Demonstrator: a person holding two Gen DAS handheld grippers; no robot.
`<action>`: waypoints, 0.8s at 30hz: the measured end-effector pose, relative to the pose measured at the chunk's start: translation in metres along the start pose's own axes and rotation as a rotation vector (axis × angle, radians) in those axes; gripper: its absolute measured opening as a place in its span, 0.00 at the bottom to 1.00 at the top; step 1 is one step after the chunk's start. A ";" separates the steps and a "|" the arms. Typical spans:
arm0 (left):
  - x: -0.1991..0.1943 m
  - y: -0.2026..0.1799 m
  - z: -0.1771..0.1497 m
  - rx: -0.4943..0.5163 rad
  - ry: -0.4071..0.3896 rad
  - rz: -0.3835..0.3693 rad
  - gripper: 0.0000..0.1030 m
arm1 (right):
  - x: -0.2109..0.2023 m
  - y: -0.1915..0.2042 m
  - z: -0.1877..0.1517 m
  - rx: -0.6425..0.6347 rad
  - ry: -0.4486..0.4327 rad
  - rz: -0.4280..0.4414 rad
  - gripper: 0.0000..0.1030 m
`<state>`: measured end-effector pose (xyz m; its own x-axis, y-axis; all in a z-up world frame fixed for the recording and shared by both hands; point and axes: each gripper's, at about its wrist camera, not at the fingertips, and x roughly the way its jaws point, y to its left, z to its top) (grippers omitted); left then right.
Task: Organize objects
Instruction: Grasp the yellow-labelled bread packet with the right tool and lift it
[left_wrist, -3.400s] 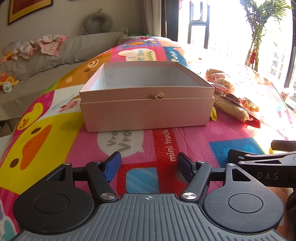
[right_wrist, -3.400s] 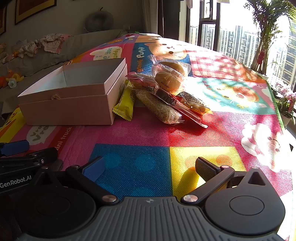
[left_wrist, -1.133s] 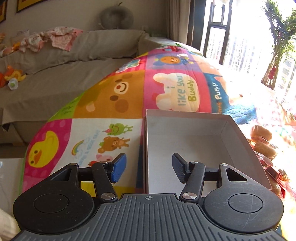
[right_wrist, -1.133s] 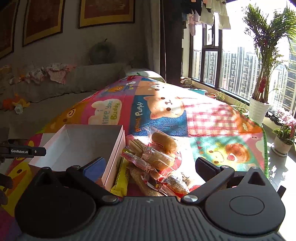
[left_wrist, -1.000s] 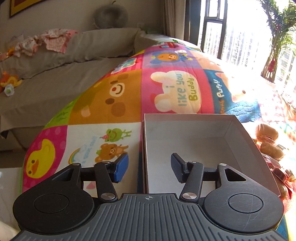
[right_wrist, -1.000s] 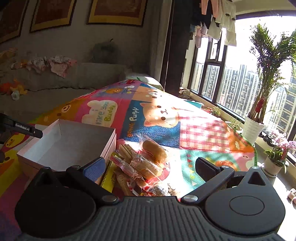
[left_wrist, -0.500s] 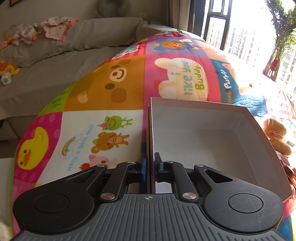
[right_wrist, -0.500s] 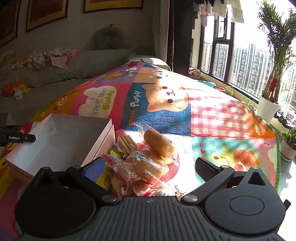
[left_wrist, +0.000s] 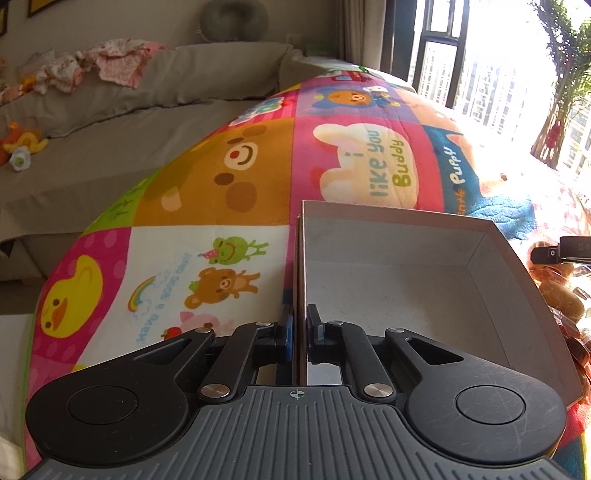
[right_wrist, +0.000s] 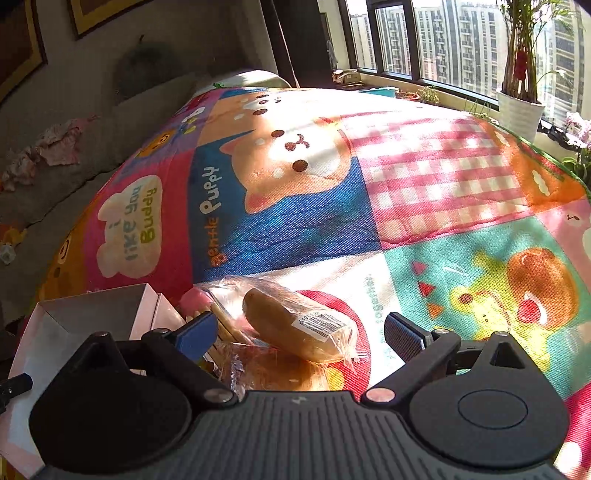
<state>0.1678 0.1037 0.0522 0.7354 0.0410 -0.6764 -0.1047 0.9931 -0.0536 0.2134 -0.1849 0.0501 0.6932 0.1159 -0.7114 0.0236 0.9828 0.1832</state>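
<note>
Cartoon play mat (right_wrist: 295, 206) holds open pink box (left_wrist: 406, 280), left gripper (left_wrist: 300, 332) pinched shut on its thin stiff wall, right gripper (right_wrist: 301, 328) wide, jaws closing around soft wrapped bread roll (right_wrist: 291, 325) beside box, best grabbed mid-body, crinkly slippery plastic

The play mat (left_wrist: 258, 192) carries "i like you Buddy", "gentle Puppy" and "Have a good day!"; the bread wrapper's (right_wrist: 317, 325) label is unreadable.
</note>
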 end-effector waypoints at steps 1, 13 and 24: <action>0.000 0.000 -0.001 -0.002 -0.003 0.001 0.08 | 0.008 0.003 0.001 -0.024 0.012 -0.004 0.95; -0.001 0.005 -0.006 -0.028 -0.022 -0.022 0.09 | -0.044 0.008 -0.014 -0.183 0.005 -0.075 0.52; -0.002 0.007 -0.007 -0.025 -0.024 -0.027 0.09 | -0.160 0.001 -0.092 -0.115 0.082 0.128 0.50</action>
<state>0.1612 0.1096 0.0480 0.7537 0.0174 -0.6570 -0.1014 0.9908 -0.0900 0.0359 -0.1891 0.1014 0.6244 0.2478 -0.7408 -0.1465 0.9687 0.2006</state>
